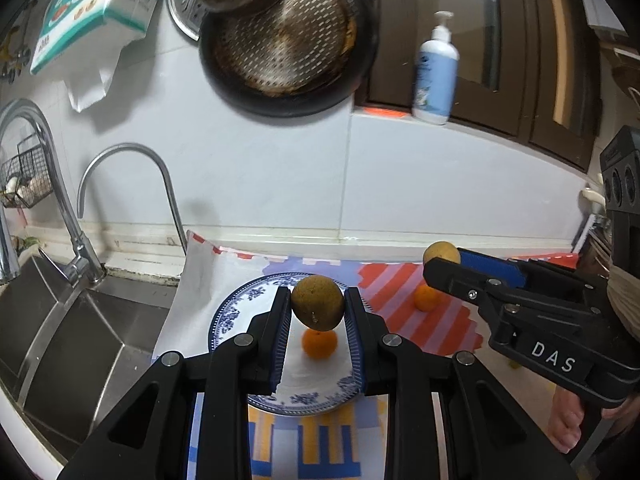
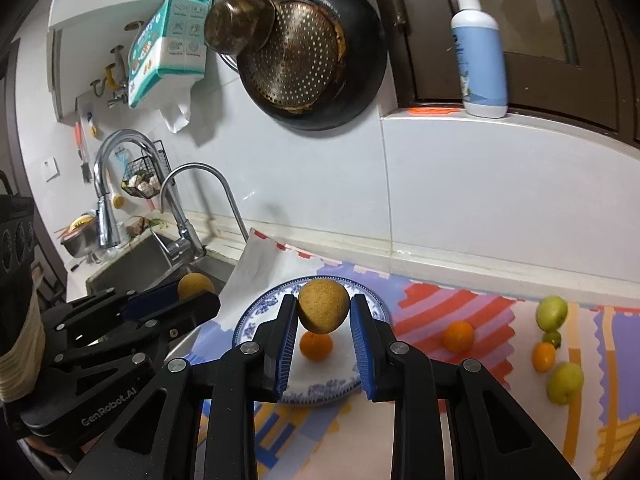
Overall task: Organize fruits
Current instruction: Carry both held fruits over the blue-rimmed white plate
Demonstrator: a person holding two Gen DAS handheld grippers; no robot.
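My left gripper [image 1: 318,304] is shut on a brown kiwi-like fruit [image 1: 318,302], held above a blue-and-white plate [image 1: 236,312] that has one orange [image 1: 319,345] on it. My right gripper [image 2: 323,312] is shut on a second brown fruit [image 2: 323,306] above the same plate [image 2: 256,326] and orange [image 2: 316,347]. Each gripper shows in the other's view: the right gripper [image 1: 442,256] at the right with its fruit [image 1: 441,253], the left gripper [image 2: 196,288] at the left with its fruit [image 2: 195,285]. On the mat lie another orange [image 2: 458,336], two green fruits [image 2: 552,312] [image 2: 565,383] and a small orange fruit [image 2: 543,356].
A steel sink [image 1: 68,332] with two taps [image 1: 120,160] lies left of the patterned mat [image 2: 472,304]. A dark pan with a strainer [image 2: 312,56] hangs on the tiled wall. A pump bottle [image 2: 478,48] stands on the window ledge.
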